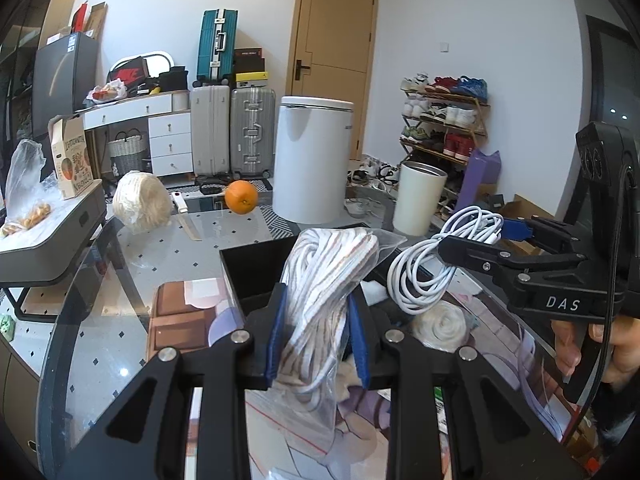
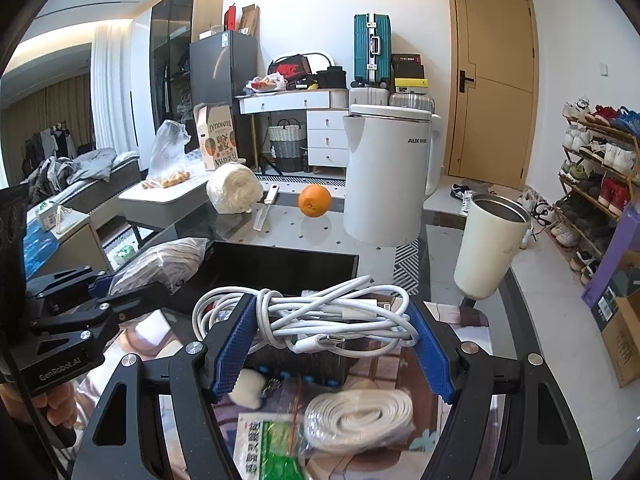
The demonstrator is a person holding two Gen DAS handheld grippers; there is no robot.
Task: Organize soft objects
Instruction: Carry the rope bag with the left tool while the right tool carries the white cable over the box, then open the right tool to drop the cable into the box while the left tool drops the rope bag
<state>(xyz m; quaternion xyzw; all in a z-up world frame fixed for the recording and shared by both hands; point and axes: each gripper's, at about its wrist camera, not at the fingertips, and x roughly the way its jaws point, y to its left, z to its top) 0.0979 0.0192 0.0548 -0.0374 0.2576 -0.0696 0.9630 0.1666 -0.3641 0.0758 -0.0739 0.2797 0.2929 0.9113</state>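
My left gripper [image 1: 318, 312] is shut on a clear plastic bag of coiled white rope [image 1: 328, 280] and holds it above the table beside a black tray [image 1: 256, 272]. The bag also shows in the right wrist view [image 2: 160, 264]. My right gripper [image 2: 334, 332] is shut on a bundle of white charging cable [image 2: 320, 312], held just in front of the black tray [image 2: 280, 268]. The cable also shows in the left wrist view [image 1: 440, 256]. A flat coil of white rope [image 2: 360, 416] and a white fluffy ball [image 2: 248, 388] lie on the table below.
On the glass table [image 2: 360, 248] stand a white kettle [image 2: 384, 176], a cream cup [image 2: 492, 240], an orange [image 2: 315, 201], a knife [image 2: 266, 208] and a wrapped cabbage [image 2: 234, 188]. A green snack packet [image 2: 272, 444] lies near me. Suitcases, a door and a shoe rack lie beyond.
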